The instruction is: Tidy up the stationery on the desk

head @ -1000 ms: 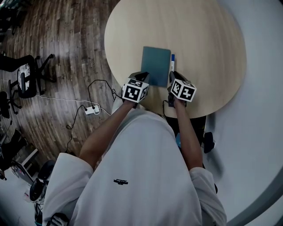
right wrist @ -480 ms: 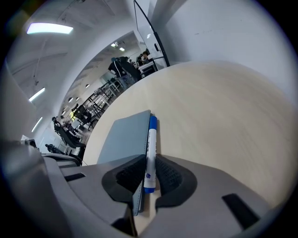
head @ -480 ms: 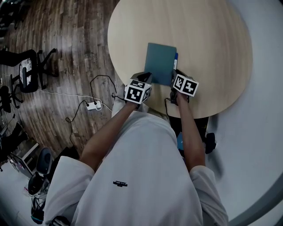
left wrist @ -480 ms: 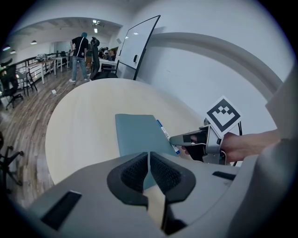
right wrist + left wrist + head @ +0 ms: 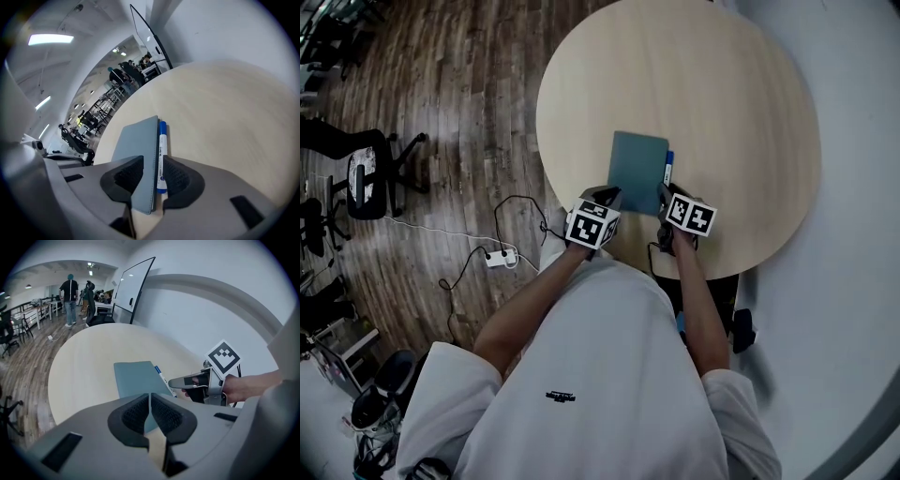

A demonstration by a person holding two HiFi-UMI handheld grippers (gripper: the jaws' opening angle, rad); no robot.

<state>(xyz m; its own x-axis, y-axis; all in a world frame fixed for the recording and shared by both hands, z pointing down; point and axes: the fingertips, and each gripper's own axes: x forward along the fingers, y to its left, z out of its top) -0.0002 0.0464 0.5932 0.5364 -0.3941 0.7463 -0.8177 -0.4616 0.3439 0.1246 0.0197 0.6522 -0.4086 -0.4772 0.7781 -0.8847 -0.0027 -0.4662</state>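
A teal notebook (image 5: 637,160) lies flat on the round wooden table (image 5: 741,112). A blue-capped white marker (image 5: 667,169) rests along its right edge. My left gripper (image 5: 607,193) is at the notebook's near left corner, its jaws shut with nothing between them (image 5: 150,404). My right gripper (image 5: 664,194) is at the near right corner. In the right gripper view it is open (image 5: 153,176), with the notebook's (image 5: 138,150) right edge and the marker's (image 5: 161,157) near end lying between the pads. In the left gripper view the notebook (image 5: 138,378) and marker (image 5: 161,377) lie just ahead.
The table's near edge is just under both grippers. On the wooden floor to the left lie a power strip (image 5: 497,255) with cables, and office chairs (image 5: 356,178). A whiteboard (image 5: 131,287) and people stand far beyond the table.
The head camera has shifted. My right gripper has drawn back a little from the notebook's near right corner, so more of the marker shows. The left gripper stays at the near left corner.
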